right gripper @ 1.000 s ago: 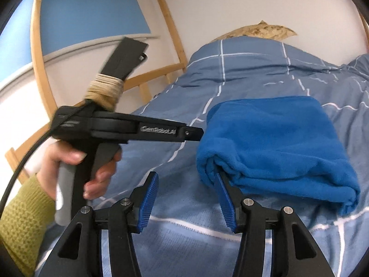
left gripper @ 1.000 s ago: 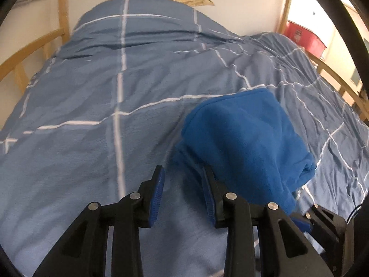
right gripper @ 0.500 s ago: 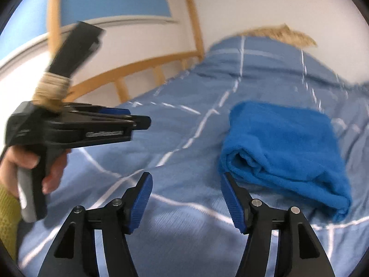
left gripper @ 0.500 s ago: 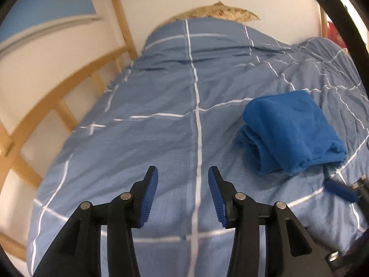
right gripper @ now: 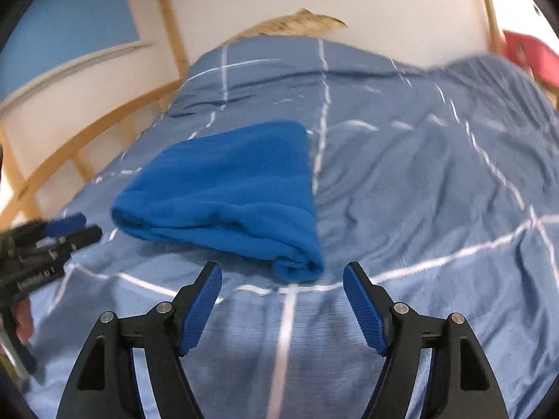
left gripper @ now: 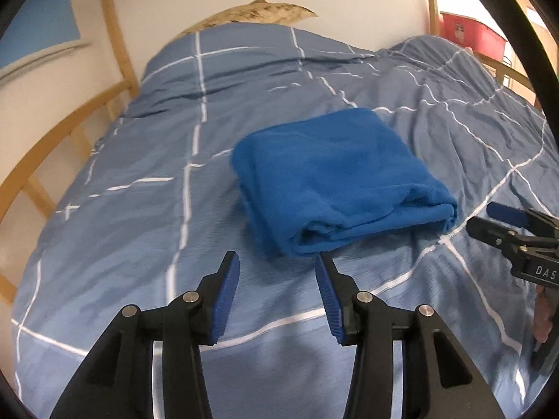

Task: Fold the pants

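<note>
Left wrist view shows the bed (left gripper: pixel 115 230), its blue duvet with white grid lines filling most of the frame inside a wooden frame (left gripper: pixel 52 139), with a tan pillow (left gripper: pixel 258 12) peeking above the far edge and a red box (left gripper: pixel 471 33) at the far right. On the duvet, about mid-bed, lie the pants (left gripper: pixel 335 178), bright blue fleece already folded into a compact, roughly square bundle with stacked layers showing along its near edge. Both claws hover clear of it: the left claw (left gripper: pixel 277 295) is moderately open with nothing between its pads, just short of the bundle's near edge, and the right claw (right gripper: pixel 282 305) stands wider, its jaws having just been opening, also empty, with the bundle's near right corner just ahead of it. In the right wrist view the bundle (right gripper: pixel 227 192) sits left of center, resting flat. My judgement is that folding is done or nearly so, and this is the release and pull-away step. Any next move would call only for a light tidy of the loose near edge, or for keeping both claws off the cloth so the layers are not dragged open.
</note>
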Tool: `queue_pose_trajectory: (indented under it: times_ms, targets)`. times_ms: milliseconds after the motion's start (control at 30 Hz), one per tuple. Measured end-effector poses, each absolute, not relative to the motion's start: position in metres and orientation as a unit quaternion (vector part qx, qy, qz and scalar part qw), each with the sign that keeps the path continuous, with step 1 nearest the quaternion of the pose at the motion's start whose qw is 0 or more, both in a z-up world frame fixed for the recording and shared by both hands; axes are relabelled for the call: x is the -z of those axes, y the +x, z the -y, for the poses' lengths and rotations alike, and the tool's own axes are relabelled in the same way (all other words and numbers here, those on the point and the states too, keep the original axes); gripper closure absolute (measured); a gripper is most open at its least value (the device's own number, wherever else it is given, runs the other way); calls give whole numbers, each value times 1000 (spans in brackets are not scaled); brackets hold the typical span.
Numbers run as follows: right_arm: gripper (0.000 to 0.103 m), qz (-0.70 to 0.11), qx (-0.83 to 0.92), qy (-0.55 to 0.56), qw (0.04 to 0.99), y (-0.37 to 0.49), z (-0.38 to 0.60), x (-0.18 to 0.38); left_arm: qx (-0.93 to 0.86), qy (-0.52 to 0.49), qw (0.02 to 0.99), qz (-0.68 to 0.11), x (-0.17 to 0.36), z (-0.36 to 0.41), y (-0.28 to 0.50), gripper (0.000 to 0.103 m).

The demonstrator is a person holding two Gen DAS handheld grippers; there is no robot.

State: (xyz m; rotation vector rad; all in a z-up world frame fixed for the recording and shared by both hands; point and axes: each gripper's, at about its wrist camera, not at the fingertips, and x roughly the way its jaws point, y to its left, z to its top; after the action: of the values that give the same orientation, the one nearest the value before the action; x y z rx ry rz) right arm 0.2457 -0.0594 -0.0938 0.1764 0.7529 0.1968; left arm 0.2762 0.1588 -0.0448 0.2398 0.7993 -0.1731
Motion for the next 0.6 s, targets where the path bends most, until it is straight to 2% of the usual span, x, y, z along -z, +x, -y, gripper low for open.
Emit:
queue_pose_trajectory:
  times_ms: [133,200,433,600]
  targets:
    - [30,-380,-96,99,915,254,70,100,71,143,906,-392,54,-146,290,60]
    - [30,-372,-101,106,917,253,75,101,67,149,903,-397,60,-143,293,65]
    - [30,-405,-99,91,905,262,70,121,52,142,908,-391,72,-141,302,65]
    - [30,-429,-96,87,894,276,66,136,32,57,936,-345,58,-156,304,65]
